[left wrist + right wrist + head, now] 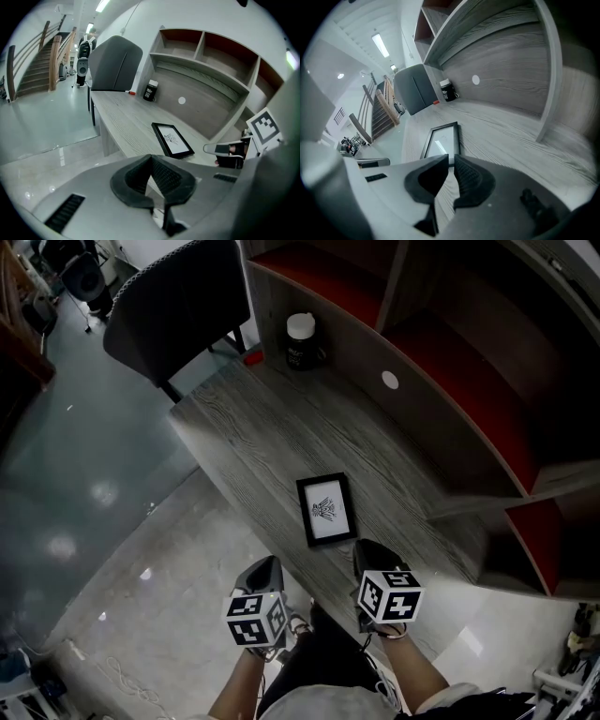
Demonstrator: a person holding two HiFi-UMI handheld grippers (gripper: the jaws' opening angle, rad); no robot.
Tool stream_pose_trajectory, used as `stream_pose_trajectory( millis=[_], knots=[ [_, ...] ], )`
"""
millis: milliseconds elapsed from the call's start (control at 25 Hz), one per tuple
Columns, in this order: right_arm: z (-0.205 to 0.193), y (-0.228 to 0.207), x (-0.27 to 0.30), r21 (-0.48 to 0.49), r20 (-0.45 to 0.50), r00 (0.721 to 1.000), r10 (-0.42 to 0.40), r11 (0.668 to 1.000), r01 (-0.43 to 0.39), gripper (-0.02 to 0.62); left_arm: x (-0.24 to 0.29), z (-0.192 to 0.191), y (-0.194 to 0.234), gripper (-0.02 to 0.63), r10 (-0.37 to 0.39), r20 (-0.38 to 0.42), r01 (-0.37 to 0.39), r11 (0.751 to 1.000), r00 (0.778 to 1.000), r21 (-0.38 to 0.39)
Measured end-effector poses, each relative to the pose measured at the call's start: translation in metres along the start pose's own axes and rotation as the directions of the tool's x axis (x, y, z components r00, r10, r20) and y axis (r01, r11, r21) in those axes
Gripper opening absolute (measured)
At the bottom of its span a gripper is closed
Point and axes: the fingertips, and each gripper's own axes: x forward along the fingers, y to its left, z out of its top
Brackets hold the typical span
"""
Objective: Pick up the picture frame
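**Both grippers closed and empty, just short of the picture frame**

Head view: the picture frame (326, 509) lies flat and face up on the grey wooden surface (272, 432), close to its front edge, so a grasp probably has to take it by a rim. The left gripper (266, 565) and right gripper (373, 549) hang at that edge, the right one nearer the frame and likely the one meant to take it. Left gripper view: the jaws are pressed together with nothing between them, and the frame lies ahead, apart from them. Right gripper view: the jaws show only a slit and hold nothing. They aim at the frame's near rim just beyond the tips and would need to part first.
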Motion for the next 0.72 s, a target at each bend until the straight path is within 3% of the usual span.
stream_pose_trajectory(
  millis=[520, 720],
  knots=[
    [0.019, 0.001, 0.016, -0.003, 0.021, 1.000, 0.001, 1.000, -0.001, 0.038, 0.005, 0.001, 0.015, 0.011, 0.024, -0.002, -0.024, 0.999, 1.000, -0.040],
    [0.024, -0.001, 0.022, 0.007, 0.022, 1.000, -0.010, 1.000, 0.010, 0.092, 0.005, 0.005, 0.023, 0.011, 0.039, -0.001, -0.039, 0.998, 0.999, -0.044]
  ],
)
